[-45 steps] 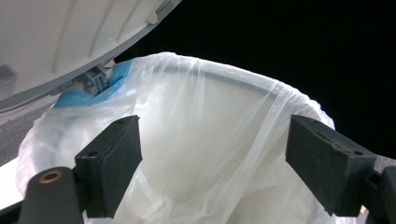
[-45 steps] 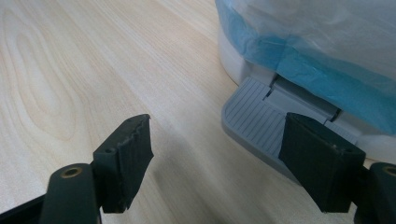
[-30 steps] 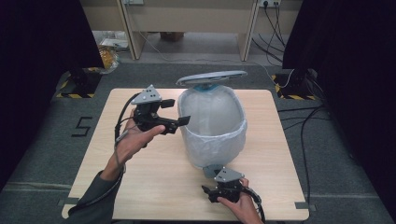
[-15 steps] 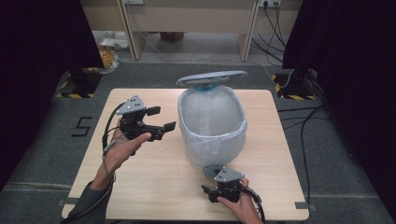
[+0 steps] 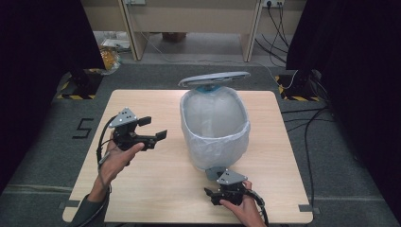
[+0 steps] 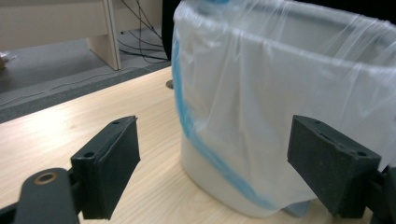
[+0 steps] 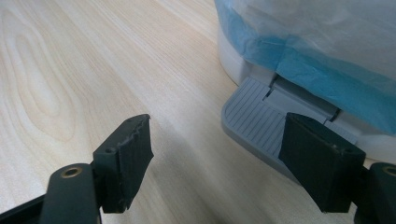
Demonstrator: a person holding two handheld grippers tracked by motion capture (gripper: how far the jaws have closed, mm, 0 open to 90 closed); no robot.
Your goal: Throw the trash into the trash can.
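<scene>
A white pedal bin (image 5: 215, 142), lined with a thin clear bag (image 6: 280, 93) over a blue one, stands mid-table with its grey lid (image 5: 213, 79) raised at the back. My left gripper (image 5: 153, 128) hovers to the left of the bin, apart from it, open and empty. In the left gripper view, the left gripper (image 6: 219, 154) faces the bin's side. My right gripper (image 5: 215, 190) sits low at the bin's front by the grey pedal (image 7: 254, 119). The right gripper (image 7: 219, 140) is open with bare table between the jaws, and its right jaw overlaps the pedal's edge.
The wooden table (image 5: 156, 184) has bare room left of and in front of the bin. Beyond its far edge are desk legs (image 5: 132, 33) and floor cables (image 5: 302, 113). Dark curtains hang on both sides.
My left gripper has drawn away from the bin's rim, leftward and downward toward the person. The right gripper, bin and raised lid have stayed put.
</scene>
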